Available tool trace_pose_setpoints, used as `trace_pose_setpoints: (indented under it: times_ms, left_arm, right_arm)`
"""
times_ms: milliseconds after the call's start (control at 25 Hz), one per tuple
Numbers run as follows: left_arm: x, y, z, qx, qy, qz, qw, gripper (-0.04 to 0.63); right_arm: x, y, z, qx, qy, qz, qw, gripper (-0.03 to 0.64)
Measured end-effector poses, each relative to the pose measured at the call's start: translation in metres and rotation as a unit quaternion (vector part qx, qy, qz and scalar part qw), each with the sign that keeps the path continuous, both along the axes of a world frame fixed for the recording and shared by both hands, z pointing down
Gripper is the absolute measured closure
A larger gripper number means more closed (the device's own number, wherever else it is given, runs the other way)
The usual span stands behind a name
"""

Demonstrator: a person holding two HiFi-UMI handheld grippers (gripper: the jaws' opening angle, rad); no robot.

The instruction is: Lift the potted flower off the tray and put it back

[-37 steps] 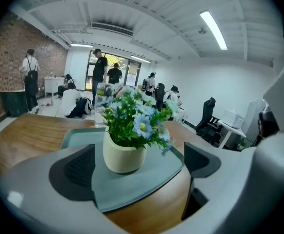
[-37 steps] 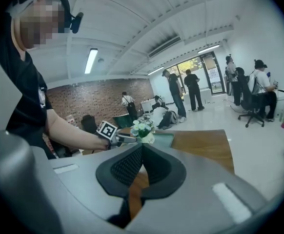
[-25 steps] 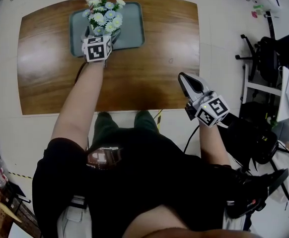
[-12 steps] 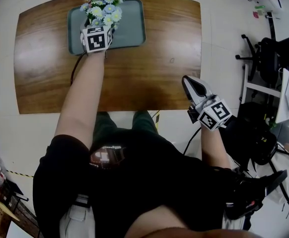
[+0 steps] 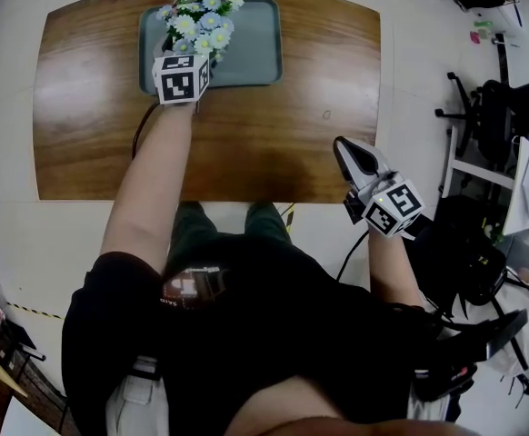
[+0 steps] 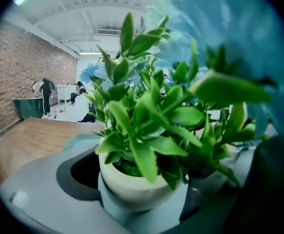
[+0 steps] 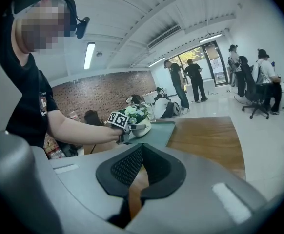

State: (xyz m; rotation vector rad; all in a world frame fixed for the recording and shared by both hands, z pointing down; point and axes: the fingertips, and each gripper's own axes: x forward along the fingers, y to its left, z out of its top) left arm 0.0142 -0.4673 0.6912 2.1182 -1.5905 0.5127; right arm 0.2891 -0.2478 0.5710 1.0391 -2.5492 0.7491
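Wooden table (image 5: 264, 143) carries grey tray (image 5: 251, 51) (potted flower (image 5: 201, 27) at left end).

— What does the potted flower (image 5: 198, 24) look like?
— It's a small round cream pot, standing upright. It's packed with green leaves and topped with white and pale blue daisy-like blooms.
— Where is it?
— Over the left half of the tray (image 5: 251, 51), toward the far edge. It sits between the jaws of the left claw (image 5: 185, 55), which have just been closing in. The pads meet the pot's sides.
— And the tray?
— Grey-green and rectangular, with rounded corners and a raised rim. It lies flat at the far middle of the wooden bench (image 5: 274, 134).
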Motion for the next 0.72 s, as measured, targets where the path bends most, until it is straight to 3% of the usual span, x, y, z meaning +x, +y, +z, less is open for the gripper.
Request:
trace_pose_setpoints:
  times_ms: [320,720]
  left_arm:
    - [0.014,0.019,-0.020,0.005,-0.002,0.038,0.9993,0.080]
    - [0.020,0.022,-0.016,-0.005,0.009,0.043,0.9990,0.080]
  right_arm:
    - [-0.017,-0.009,-0.009,0.006,0.002,-0.013,1.000,0.601]
    - [-0.017,-0.008,-0.008,0.006,0.003,-0.010,1.000,0.601]
